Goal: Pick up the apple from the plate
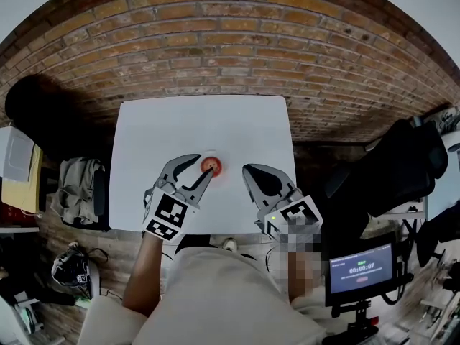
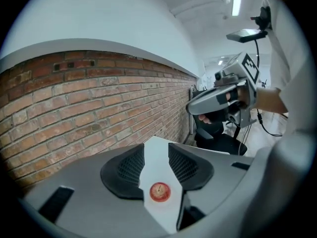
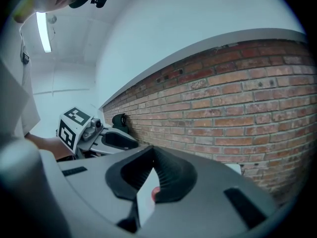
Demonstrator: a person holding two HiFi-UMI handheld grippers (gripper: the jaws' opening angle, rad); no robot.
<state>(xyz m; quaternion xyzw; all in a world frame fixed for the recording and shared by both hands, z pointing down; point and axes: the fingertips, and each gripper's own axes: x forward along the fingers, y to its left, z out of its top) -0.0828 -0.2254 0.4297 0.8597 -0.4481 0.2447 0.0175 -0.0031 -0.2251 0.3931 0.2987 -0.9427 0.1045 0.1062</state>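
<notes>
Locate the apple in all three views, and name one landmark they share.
Head view: apple at centre, on the white table.
Left gripper view: apple low centre, in the gap between the jaws.
Right gripper view: apple low centre, a red sliver mostly hidden behind a jaw.
Shared landmark: the brick wall beyond the table.

The head view looked steeply down on the white table (image 1: 180, 128). Both gripper views sat low over it, facing the brick wall (image 2: 74, 108) and sharing the apple (image 2: 160, 192).
</notes>
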